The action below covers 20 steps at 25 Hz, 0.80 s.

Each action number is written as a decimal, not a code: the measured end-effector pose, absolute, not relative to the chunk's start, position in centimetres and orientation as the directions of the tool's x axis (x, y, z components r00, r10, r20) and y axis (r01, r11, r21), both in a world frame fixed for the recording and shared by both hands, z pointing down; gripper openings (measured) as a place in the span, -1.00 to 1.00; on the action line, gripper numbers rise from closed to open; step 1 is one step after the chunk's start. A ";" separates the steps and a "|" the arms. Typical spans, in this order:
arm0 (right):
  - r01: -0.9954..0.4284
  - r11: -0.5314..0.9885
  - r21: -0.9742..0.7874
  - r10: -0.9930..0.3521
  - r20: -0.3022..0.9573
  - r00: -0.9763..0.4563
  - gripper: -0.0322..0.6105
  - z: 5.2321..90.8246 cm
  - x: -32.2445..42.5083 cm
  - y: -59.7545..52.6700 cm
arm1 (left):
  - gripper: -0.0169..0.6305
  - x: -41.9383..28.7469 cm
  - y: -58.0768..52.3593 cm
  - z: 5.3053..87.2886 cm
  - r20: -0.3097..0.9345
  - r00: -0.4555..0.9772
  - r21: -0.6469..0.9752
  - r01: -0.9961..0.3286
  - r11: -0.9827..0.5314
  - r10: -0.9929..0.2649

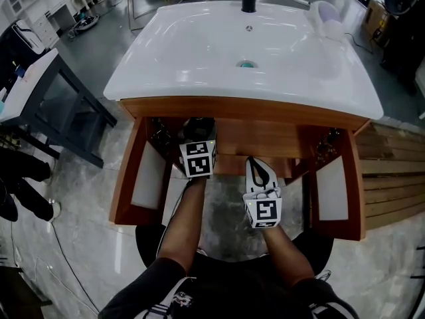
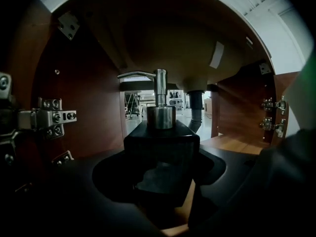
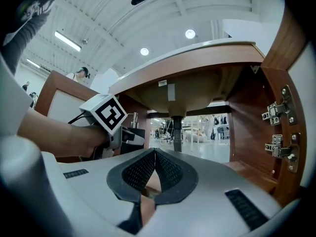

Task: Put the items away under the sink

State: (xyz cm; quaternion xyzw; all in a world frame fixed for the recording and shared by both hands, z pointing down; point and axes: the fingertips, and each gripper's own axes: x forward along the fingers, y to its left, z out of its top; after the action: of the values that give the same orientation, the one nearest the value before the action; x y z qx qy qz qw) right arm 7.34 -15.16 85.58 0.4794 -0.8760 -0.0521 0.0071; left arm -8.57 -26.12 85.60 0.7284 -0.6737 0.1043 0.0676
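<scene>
Left gripper (image 1: 198, 153) reaches into the open cabinet (image 1: 125, 185) under the sink (image 1: 199, 45). Its jaws are clamped on a black soap dispenser (image 2: 160, 147) with a steel pump, held upright inside the cabinet opening. Right gripper (image 3: 154, 154) is level between the open doors, jaws closed together with nothing between them.

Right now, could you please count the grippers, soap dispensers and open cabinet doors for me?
Grippers: 2, left gripper and right gripper
Soap dispensers: 1, black soap dispenser
Open cabinet doors: 2, left door and right door
Total: 5
</scene>
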 end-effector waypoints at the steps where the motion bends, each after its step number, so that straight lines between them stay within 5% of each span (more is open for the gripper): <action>1: -0.839 0.535 0.098 -0.840 -0.038 -0.541 -0.83 85.6 7.3 -15.1 | 0.01 -8.5 -26.4 85.7 0.249 0.071 -0.044 -0.995 -0.085 -0.966; 20: -0.824 0.559 0.088 -0.826 -0.020 -0.563 -0.83 86.2 6.5 -14.8 | 0.11 -8.2 -26.8 87.0 0.275 0.046 -0.057 -0.996 -0.064 -0.960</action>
State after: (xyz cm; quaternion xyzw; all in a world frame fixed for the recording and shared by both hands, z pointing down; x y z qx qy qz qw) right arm 6.54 -14.76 86.18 0.4674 -0.8829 -0.0437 0.0117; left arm -8.23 -26.79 87.00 0.7194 -0.6800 0.1207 0.0746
